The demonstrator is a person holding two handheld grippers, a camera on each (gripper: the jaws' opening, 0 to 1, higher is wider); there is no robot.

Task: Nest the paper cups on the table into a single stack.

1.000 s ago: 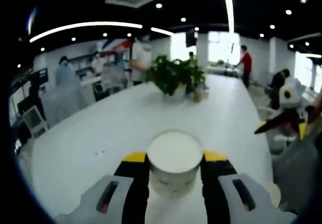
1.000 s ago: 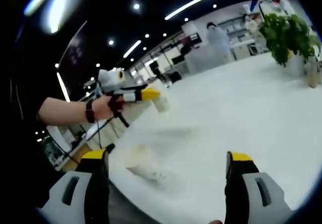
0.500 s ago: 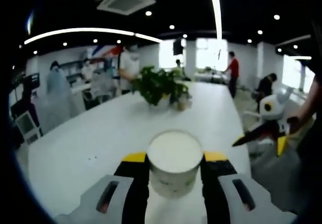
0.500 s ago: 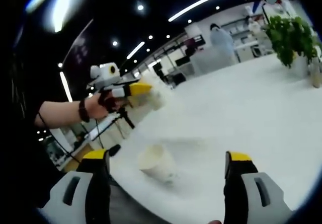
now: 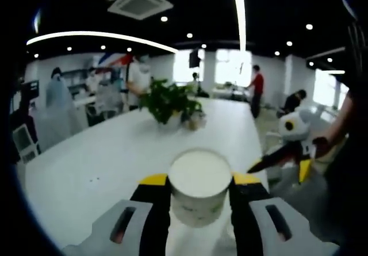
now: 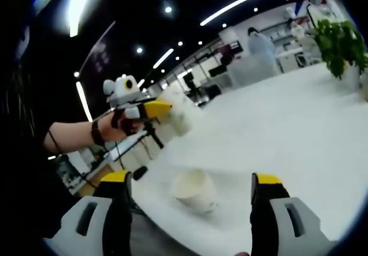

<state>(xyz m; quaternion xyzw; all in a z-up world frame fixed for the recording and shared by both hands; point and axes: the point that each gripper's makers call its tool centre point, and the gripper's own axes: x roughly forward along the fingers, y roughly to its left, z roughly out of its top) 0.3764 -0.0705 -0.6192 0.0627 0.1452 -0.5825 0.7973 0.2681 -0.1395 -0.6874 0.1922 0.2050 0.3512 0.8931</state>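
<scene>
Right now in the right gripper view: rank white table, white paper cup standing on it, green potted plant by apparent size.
1. White table, by far the largest.
2. White paper cup and green potted plant look alike in extent; the cup sits much nearer the camera, so their order is unsure.

A long white bench (image 5: 103, 158) stretches ahead of the left gripper, and a leafy potted plant (image 5: 167, 102) stands on it well beyond the gripper, slightly left of its line. Further back, several people stand around the room, among them one in a red top (image 5: 257, 84) off to the right. A square ceiling air vent (image 5: 140, 2) and long strip lights (image 5: 237, 3) hang overhead. Ahead of the right gripper, the same plant (image 6: 340, 46) sits at the far upper right.
</scene>
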